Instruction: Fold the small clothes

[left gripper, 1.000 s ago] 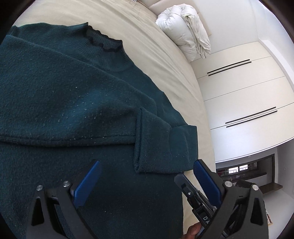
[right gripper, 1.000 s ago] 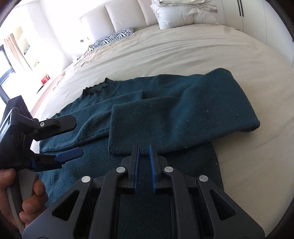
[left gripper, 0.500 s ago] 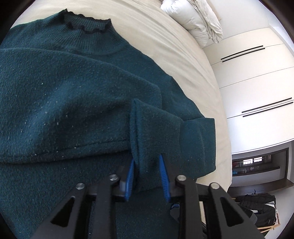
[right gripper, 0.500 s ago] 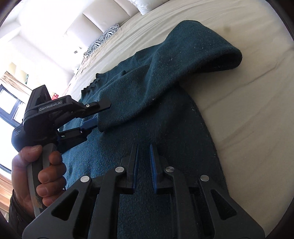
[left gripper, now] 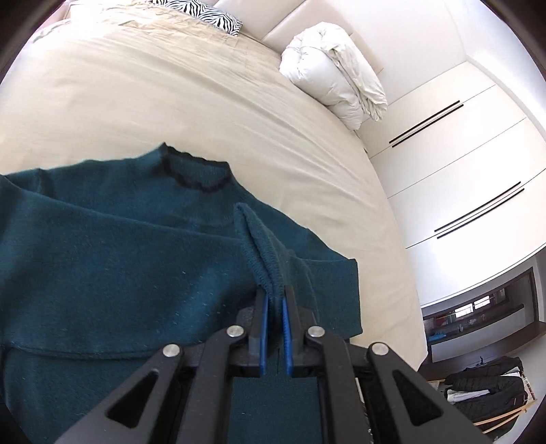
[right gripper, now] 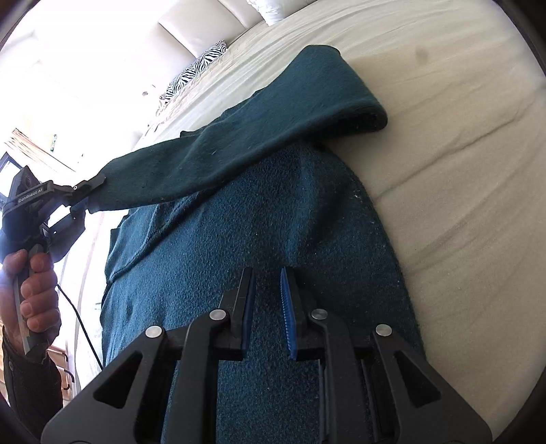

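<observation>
A dark teal knit sweater (left gripper: 112, 259) lies on the beige bed, its frilled neck (left gripper: 198, 177) pointing away. My left gripper (left gripper: 274, 300) is shut on the sweater's sleeve cuff (left gripper: 262, 249) and holds it lifted above the body. In the right wrist view the left gripper (right gripper: 87, 201) holds that sleeve (right gripper: 259, 126) stretched across the sweater (right gripper: 259, 246). My right gripper (right gripper: 268, 283) hovers low over the sweater's body, jaws slightly apart with nothing between them.
The beige bed sheet (left gripper: 170, 102) spreads around the sweater. A folded white duvet (left gripper: 334, 71) and a zebra pillow (left gripper: 204, 13) lie at the headboard. White wardrobe doors (left gripper: 454, 164) stand to the right. A basket of dark clothes (left gripper: 488, 392) sits on the floor.
My left gripper closed fully on the sleeve cuff and lifted it, pulling the sleeve taut. My right gripper moved lower over the body and its jaws parted slightly.
</observation>
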A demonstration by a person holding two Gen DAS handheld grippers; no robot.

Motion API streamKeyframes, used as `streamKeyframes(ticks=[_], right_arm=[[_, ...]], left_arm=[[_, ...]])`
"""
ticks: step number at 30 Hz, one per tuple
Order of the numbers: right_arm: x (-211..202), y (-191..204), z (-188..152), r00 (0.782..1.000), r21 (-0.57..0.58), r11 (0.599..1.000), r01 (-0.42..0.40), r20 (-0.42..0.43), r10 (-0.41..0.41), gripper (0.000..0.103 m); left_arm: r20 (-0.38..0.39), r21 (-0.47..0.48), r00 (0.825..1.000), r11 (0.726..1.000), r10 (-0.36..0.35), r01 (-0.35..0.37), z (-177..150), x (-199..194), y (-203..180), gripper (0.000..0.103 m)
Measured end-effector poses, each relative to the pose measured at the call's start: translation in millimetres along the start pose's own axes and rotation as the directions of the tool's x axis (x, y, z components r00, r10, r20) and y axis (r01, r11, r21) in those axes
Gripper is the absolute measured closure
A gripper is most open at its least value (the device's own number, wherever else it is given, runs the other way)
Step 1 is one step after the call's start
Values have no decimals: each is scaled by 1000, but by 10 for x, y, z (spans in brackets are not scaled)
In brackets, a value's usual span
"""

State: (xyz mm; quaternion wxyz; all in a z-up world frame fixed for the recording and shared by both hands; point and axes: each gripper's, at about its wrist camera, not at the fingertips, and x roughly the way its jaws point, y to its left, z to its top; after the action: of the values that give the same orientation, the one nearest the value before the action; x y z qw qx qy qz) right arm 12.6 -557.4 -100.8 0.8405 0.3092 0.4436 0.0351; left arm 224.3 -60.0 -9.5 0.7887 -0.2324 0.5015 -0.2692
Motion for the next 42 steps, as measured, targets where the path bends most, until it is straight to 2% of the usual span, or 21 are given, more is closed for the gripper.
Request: streamKeyframes(ticks=[3, 4, 5, 8, 13, 19, 22, 28, 30, 34, 37, 42], right_arm=[[21, 62, -5, 1000, -19, 1000, -11, -4, 11, 76], [23, 79, -6, 1000, -25, 1000, -16, -5, 16, 70], [15, 104, -7, 1000, -32, 999, -23, -5, 23, 57], [23, 193, -20, 999, -54, 997, -47, 3, 48, 42], [61, 261, -17, 1000, -61, 998, -29, 3, 30, 40], [-8, 196, 56, 997, -12, 997, -78, -6, 78, 40], [-159, 101, 198, 993, 18, 993, -119, 9, 119, 40], [-297, -13, 756, 974, 95, 970, -226, 48, 222, 40], [-234, -60, 975, 959, 133, 950, -282, 48, 278, 40], [7, -133, 1374, 943, 194, 923, -333, 39, 332, 39], [244, -211, 1621, 936, 245, 906, -346, 24, 351, 39], [582, -287, 1969, 951, 277, 914, -298, 3, 309, 39]], left_arm=[[13, -9, 998, 998, 54, -54, 77, -163, 319, 95], [15, -17, 997, 997, 72, -72, 84, -203, 427, 95], [17, -25, 996, 996, 89, -89, 101, -261, 550, 95], [20, -54, 990, 989, 139, -138, 85, -341, 848, 95], [12, -76, 983, 980, 186, -184, 42, -305, 1167, 95], [-3, -58, 975, 974, 221, -221, -23, -160, 1220, 95], [-4, -75, 977, 974, 212, -212, -52, -126, 1235, 95], [0, -74, 980, 978, 197, -196, -86, -138, 1245, 94], [-1, -80, 981, 978, 192, -191, -97, -123, 1273, 94], [7, -80, 985, 982, 173, -172, -124, -100, 1280, 94], [14, -75, 988, 986, 151, -149, -154, -103, 1315, 93], [25, -104, 995, 991, 92, -89, -193, -118, 1429, 92]])
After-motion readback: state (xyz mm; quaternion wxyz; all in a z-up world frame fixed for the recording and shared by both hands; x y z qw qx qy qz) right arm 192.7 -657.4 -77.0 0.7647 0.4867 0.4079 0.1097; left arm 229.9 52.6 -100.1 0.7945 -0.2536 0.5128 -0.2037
